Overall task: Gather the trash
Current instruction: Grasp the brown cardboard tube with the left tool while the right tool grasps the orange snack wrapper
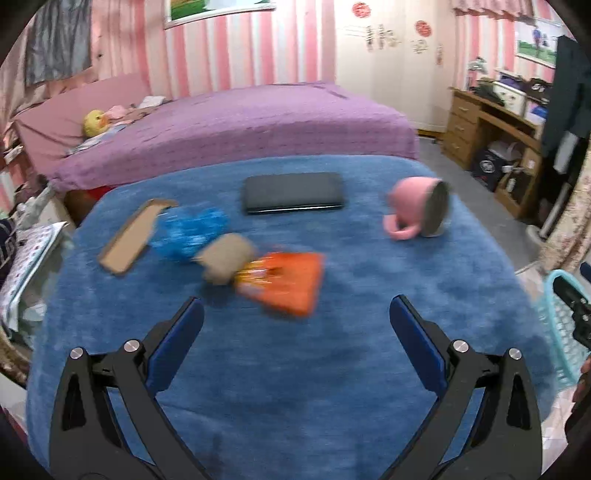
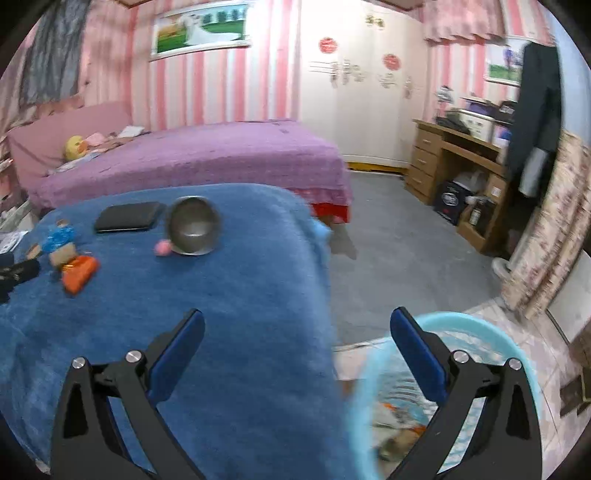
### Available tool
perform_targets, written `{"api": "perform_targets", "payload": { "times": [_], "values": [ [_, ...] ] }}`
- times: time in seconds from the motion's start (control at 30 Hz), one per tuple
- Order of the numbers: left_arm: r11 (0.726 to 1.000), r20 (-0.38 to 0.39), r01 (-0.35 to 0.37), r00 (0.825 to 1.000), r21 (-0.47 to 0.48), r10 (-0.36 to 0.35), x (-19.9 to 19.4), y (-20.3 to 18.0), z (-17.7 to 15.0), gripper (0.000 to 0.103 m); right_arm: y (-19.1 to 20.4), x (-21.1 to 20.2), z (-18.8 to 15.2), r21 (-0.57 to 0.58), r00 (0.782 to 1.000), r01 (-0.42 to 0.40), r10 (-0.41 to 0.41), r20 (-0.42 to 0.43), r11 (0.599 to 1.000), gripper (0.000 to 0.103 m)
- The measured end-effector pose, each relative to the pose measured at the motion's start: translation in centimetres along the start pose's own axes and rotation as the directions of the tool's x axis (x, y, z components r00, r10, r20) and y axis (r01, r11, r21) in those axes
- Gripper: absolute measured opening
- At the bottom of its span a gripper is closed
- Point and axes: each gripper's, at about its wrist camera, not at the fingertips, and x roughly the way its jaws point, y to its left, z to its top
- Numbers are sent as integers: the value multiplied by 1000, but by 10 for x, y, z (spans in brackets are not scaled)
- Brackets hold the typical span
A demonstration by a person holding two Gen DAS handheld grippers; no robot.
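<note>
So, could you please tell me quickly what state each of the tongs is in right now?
Left tongs: open, holding nothing.
Right tongs: open, holding nothing.

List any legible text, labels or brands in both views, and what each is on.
None legible.
Orange snack wrapper on the blue cloth: print blurred.
Red round stickers on the white wardrobe: marks too small to read.
Dark box under the wooden desk: pale logo, unreadable.
Framed wall picture: no text visible.
</note>
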Motion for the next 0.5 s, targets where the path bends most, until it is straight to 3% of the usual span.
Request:
{"api": "perform_targets", "payload": {
  "times": [0.27, 0.5],
  "values": [
    [992, -47, -81, 996, -98, 77, 25, 102, -15, 97, 119, 45, 13, -87, 991, -122, 117, -60, 989, 98],
    [975, -115, -145, 985, -171, 126, 48, 153, -25, 97, 195, 82, 6, -133, 973, -210, 193, -129, 969, 97]
  ]
}}
